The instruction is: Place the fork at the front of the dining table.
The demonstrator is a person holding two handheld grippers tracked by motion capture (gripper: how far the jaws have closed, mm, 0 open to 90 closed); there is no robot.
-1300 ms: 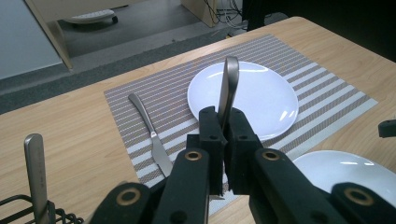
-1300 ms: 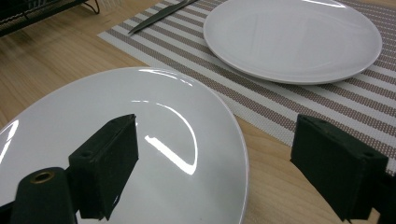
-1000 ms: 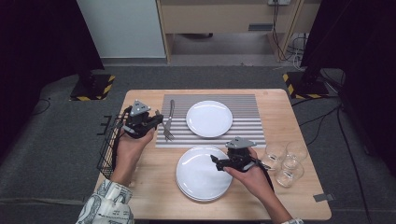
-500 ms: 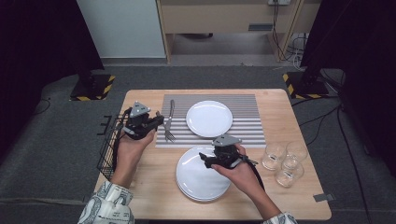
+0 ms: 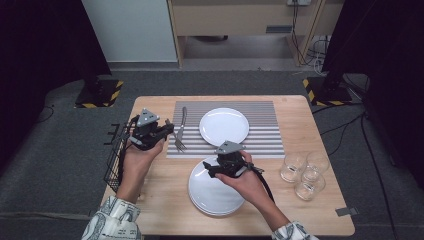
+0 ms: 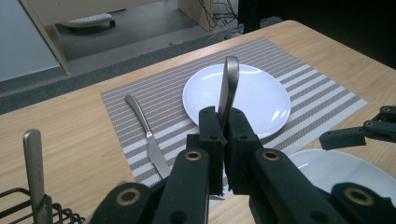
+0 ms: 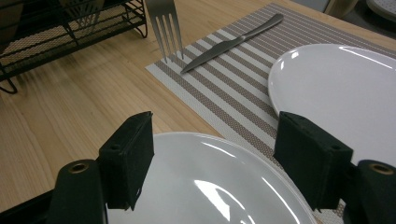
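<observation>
Left gripper point(image 6: 223, 140) pinching a fork point(image 6: 228, 88) by the handle, tines hanging over the striped placemat point(image 5: 260, 142) just beside the knife point(image 6: 148, 140); right gripper point(image 7: 212, 158), jaws spread with nothing between them and lately narrowing, poised over the rim of the stacked plates point(image 5: 210, 197); risky from here: a pad clipping that rim, scraping the stack sideways toward the mat; could also swing the fork into the knife.

Bright overhead light, plate point(image 7: 219, 186) glare, dark surroundings, sharp focus
</observation>
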